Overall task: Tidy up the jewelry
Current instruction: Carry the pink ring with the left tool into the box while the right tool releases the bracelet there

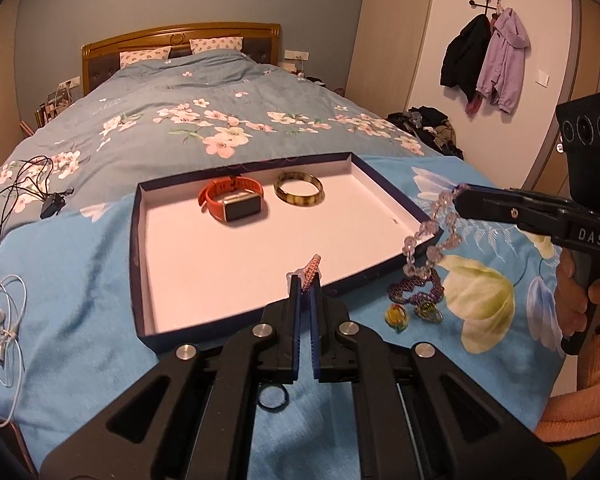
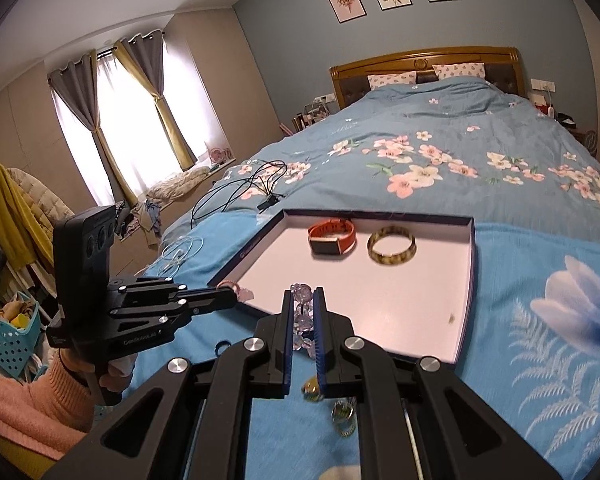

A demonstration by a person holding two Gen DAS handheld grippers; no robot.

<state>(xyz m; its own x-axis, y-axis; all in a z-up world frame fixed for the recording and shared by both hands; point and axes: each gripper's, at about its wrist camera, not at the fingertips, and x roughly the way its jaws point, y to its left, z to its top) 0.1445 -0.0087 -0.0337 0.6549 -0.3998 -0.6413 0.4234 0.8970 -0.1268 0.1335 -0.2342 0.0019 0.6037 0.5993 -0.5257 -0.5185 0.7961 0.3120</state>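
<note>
Matt card tray (image 1: 138,240), glossy clear bead bracelet (image 1: 428,236), shiny bangle (image 1: 299,193), cloth bedspread (image 1: 80,280), matt blk plastic grippers w/ metal rivets.

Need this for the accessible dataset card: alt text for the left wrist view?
Left gripper pinches a pink braided band over the near edge of a shallow tray on a bed, holding a watch and bangle. At right, the right gripper lifts a bead bracelet.

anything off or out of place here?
Nothing damaged. Odd bit: a small dark speck lies on the tray floor near its right wall. Purple bracelet, two glass rings and a dark ring lie outside on the blanket.
</note>
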